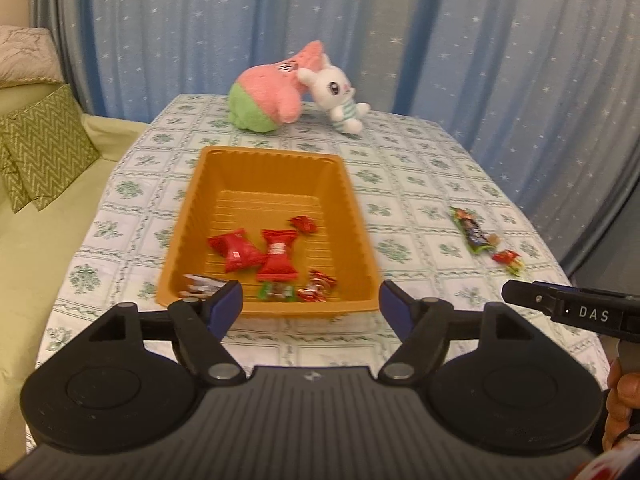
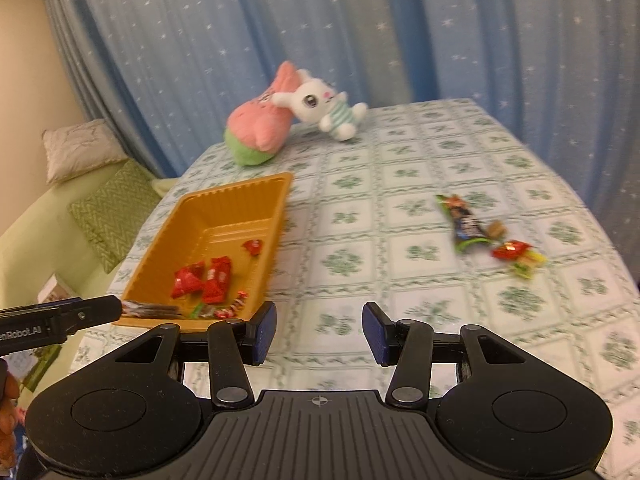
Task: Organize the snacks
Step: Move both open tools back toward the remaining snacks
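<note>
Inside orange tray [image 1: 208,216], red snack packets [image 1: 276,256]

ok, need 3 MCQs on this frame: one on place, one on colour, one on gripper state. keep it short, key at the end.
1. Where does the dark snack bar lie?
A. in the tray
B. on the tablecloth, to the right of the tray
C. on the sofa

2. What colour is the tray?
A. orange
B. blue
C. white

3. How does the left gripper stand?
A. shut on a candy
B. shut and empty
C. open and empty

Key:
1 B, the bar lies on the tablecloth, apart from the tray, near a red candy.
2 A, its walls and floor are orange in both views.
3 C, its blue pads are wide apart with nothing between them; the right gripper stands the same.
</note>
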The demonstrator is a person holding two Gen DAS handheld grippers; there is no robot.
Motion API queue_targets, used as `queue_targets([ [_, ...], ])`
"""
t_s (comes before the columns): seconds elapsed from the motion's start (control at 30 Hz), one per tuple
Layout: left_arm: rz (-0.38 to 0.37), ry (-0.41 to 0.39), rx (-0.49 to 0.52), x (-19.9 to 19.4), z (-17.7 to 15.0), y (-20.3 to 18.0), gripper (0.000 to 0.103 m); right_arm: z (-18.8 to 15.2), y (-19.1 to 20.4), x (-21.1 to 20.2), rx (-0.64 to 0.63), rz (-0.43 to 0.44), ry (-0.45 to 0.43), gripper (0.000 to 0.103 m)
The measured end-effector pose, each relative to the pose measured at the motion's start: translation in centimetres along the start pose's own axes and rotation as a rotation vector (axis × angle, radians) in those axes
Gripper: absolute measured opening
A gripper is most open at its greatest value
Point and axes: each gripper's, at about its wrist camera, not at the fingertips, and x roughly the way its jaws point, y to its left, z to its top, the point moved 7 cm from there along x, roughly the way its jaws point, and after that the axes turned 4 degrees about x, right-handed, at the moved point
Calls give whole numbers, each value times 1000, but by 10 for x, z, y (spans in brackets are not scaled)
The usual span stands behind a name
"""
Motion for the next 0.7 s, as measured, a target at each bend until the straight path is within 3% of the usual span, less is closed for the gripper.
queue_targets([
  [0.7,-116,11,93,0,-2,-87,86,-6,-78,-51,115,-118,-30,48],
])
